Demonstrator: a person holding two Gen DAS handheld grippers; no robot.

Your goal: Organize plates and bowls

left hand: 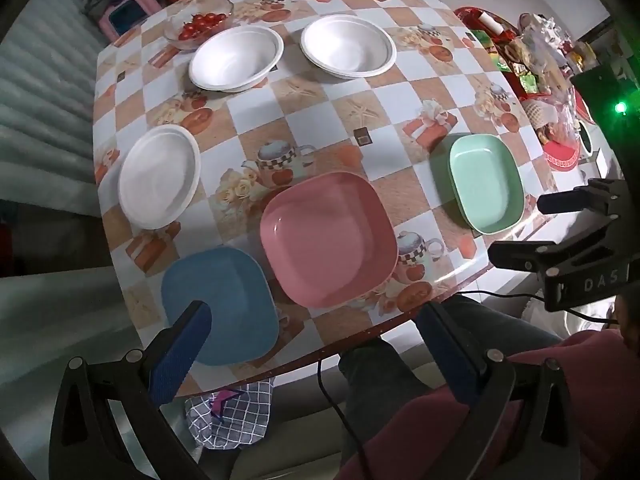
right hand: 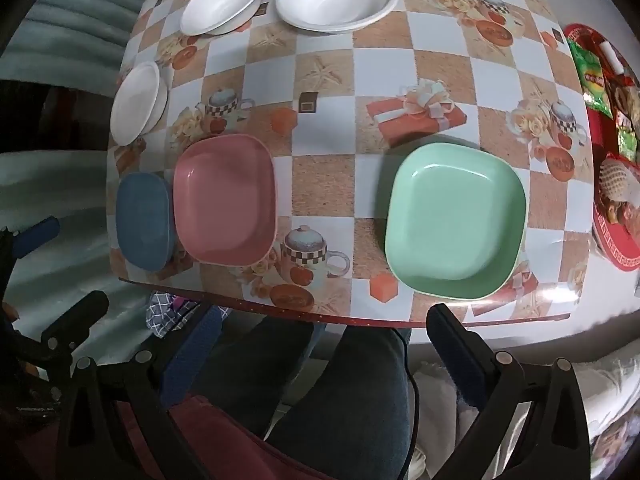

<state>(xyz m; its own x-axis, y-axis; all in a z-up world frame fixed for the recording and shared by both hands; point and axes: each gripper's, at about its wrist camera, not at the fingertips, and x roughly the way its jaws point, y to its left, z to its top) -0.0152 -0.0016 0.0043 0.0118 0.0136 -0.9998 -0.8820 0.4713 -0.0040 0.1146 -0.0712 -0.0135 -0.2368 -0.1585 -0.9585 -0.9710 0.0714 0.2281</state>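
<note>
left gripper (left hand: pixel 316 340) jaws wide, empty, pointing down over the near table (left hand: pixel 360 92) edge, blue plate (left hand: pixel 220 304) just past its left finger and pink plate (left hand: pixel 328 236) ahead between the fingers. right gripper (right hand: pixel 320 340) also wide and empty, tilted down above the person's lap, green plate (right hand: pixel 456 220) just ahead near the edge. farther back sit a white plate (left hand: pixel 160 176) at left and two white bowls (left hand: pixel 236 58) side by side.
</note>
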